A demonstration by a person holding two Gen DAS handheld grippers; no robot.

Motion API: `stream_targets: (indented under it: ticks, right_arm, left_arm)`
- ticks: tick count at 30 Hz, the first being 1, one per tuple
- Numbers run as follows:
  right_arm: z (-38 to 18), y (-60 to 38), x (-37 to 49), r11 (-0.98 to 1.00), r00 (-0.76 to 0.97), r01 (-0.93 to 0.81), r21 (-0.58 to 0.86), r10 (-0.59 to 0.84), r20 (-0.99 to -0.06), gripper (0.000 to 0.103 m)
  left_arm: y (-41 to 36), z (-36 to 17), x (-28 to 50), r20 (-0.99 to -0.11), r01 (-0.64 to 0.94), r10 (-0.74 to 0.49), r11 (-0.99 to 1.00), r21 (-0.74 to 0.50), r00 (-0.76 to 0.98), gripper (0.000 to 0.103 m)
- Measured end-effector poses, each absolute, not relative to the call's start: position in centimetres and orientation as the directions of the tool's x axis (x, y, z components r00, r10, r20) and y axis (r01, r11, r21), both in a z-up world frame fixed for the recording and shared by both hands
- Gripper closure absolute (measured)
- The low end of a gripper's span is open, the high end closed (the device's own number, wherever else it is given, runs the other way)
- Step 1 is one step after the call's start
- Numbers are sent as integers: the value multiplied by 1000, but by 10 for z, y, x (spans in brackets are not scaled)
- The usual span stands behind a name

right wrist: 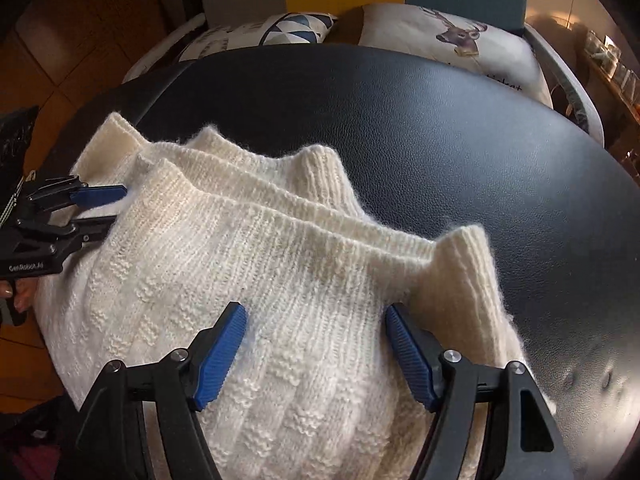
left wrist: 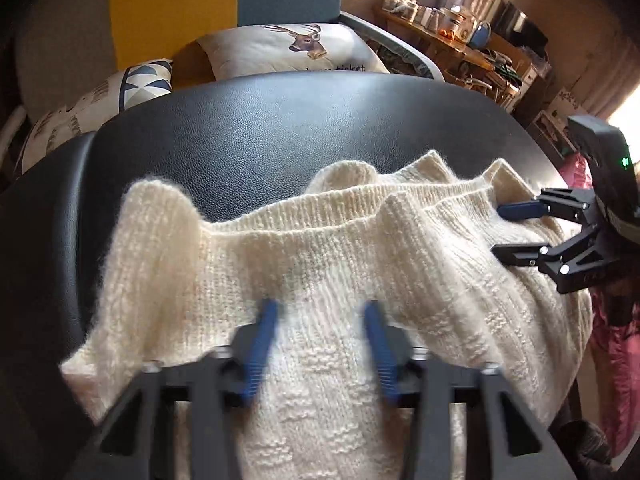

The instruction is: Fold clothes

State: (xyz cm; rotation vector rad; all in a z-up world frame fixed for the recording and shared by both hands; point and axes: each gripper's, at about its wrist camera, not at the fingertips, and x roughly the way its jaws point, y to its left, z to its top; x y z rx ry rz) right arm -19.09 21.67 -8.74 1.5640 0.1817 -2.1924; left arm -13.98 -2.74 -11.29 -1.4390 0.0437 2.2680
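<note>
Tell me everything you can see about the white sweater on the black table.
The sweater is a cream, fuzzy knit with ribbed edges and columns of raised texture blocks. It lies bunched on the near part of the black leather-look table, its ribbed edge rippling upward in folds, the near part draping off the edge. The left gripper and right gripper are both open, fingers straddling the knit and pressing into it without pinching it.

The sweater (left wrist: 328, 280) is cream white, knitted in ribs with blocks of bumpy stitch. The tabletop (left wrist: 260, 120) is black with a leather grain. Both tongs, left (left wrist: 320, 308) and right (right wrist: 316, 312), are black with blue ribbed pads (right wrist: 220, 356). One pillow (left wrist: 288, 52) is white with a brown deer head; the other pillow (left wrist: 144, 80) carries blue and white triangles.
</note>
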Motion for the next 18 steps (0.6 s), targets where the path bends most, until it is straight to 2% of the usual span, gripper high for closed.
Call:
stream_targets:
  ticks: [2,4,6,9,11,12,13,14,16,18]
  right_arm:
    - [-84,214,-183,-890,-294,438,129,-277,-915,50]
    - [-79,209,-174,-885,-329,456,92,-264,-907,89]
    - [-69,204,-166,-884,-377,468,18,-218,-900,96]
    - [-55,207,-161,-893,-443,447,-60,-163,-882,96]
    - [-59,214,-165,-910,-455,406,-85,-120,-883,96]
    - [-66,216,-167,-918,-448,385,-96,-95,-889,95]
    - [-76,219,-170,-925,-436,365,-101,-74,-897,91]
    - [-81,220,-169,-931,-444,352,-101,-71,-893,91]
    - [-84,222,-166,-939,-470,330,-93,-78,-879,82]
    - [-85,226,-164,-948,-482,309,-82,-82,-872,81]
  left_arm:
    - [-31,-109,-135,-846,-343,360,-911,-228,-392,95]
    - [-35,-100,-128,-808,-306,376,-917,-256,-454,97]
    - [-39,-87,-131,-763,-270,390,-919,-288,-516,97]
    - [-36,-80,-137,-738,-252,366,-930,-269,-566,97]
    - [-22,-102,-150,-790,-252,338,-938,-237,-512,95]
    - [-15,-114,-156,-814,-253,322,-942,-222,-484,89]
    - [-8,-123,-160,-828,-256,307,-945,-205,-469,89]
    - [-6,-123,-157,-813,-261,301,-946,-191,-498,87]
    - [-10,-117,-154,-807,-261,325,-940,-219,-494,85]
    - [-29,-105,-153,-779,-240,390,-920,-309,-491,82]
